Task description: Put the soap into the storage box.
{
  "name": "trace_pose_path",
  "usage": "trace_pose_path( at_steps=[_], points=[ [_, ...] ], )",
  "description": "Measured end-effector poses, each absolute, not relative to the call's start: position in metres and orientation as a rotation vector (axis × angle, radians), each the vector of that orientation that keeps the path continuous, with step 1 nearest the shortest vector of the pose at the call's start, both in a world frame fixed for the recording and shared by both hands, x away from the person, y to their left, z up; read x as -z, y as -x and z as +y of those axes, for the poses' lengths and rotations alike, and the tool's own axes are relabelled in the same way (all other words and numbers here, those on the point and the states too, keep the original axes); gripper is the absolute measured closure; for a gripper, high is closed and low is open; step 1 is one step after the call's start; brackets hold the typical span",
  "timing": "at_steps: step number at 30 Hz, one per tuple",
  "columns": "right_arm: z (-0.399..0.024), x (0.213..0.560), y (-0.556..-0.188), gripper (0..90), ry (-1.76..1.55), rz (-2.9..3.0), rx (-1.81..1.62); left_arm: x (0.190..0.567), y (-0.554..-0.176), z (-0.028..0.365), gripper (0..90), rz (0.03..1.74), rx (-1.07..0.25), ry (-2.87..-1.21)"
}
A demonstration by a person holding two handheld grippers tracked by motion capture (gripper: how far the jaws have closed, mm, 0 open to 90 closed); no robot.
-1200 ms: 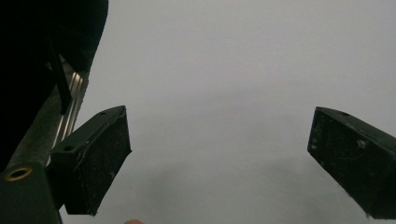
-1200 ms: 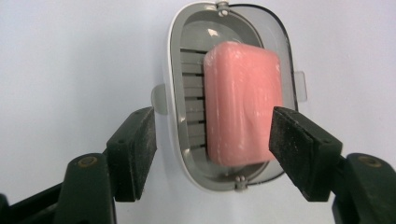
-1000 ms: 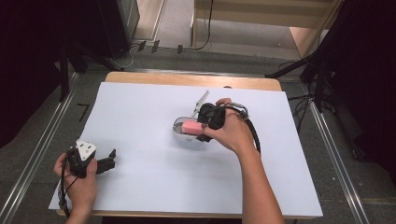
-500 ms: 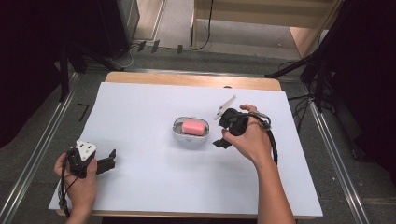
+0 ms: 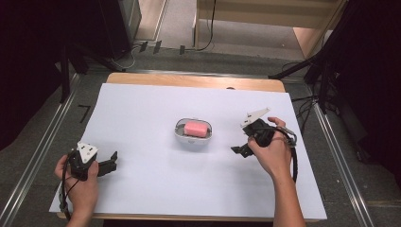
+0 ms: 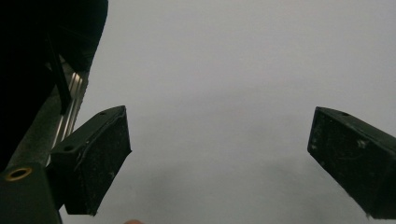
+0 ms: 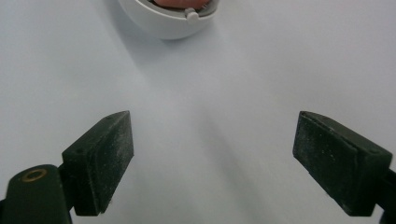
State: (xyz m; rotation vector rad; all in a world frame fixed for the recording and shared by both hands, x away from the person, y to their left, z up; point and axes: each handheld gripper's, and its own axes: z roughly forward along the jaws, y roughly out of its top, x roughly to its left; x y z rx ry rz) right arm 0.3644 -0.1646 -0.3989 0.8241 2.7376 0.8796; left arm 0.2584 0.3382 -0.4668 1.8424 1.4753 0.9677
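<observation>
A small white bowl-like dish (image 5: 182, 135) sits in the middle of the white sheet with a pink block (image 5: 196, 128) lying in it. My right gripper (image 5: 237, 149) hovers to the right of the dish, a hand's width away, pointing toward it. Its jaws have just been opening and stand wide apart with nothing between them. In the right gripper view the dish (image 7: 163, 21) is at the top edge, with the pink block (image 7: 177, 3) just showing inside. My left gripper (image 5: 113, 163) rests near the table's front left, open and empty.
The white sheet (image 5: 142, 109) covers most of the wooden table (image 5: 189, 80). Metal rails (image 5: 42, 156) run along both sides of the table. Dark stands and cables are behind the far edge.
My right gripper has left the pink block in the dish, drawn back to the right and toward the front, and its jaws have opened. The left gripper has stayed where it was.
</observation>
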Motion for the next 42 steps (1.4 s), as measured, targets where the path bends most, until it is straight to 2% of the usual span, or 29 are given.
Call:
trace_pose_path(
  at_steps=[9, 42],
  points=[
    [-0.198, 0.416, -0.348, 10.9, -0.914, 2.680, -0.951, 0.467, -0.258, 0.338, 6.5, 1.474, -0.967, -1.844],
    [-0.291, 0.460, -0.279, 10.8, -1.117, 2.469, -1.086, 0.467, -0.258, 0.337, 6.5, 1.470, -0.975, -1.851]
  ],
)
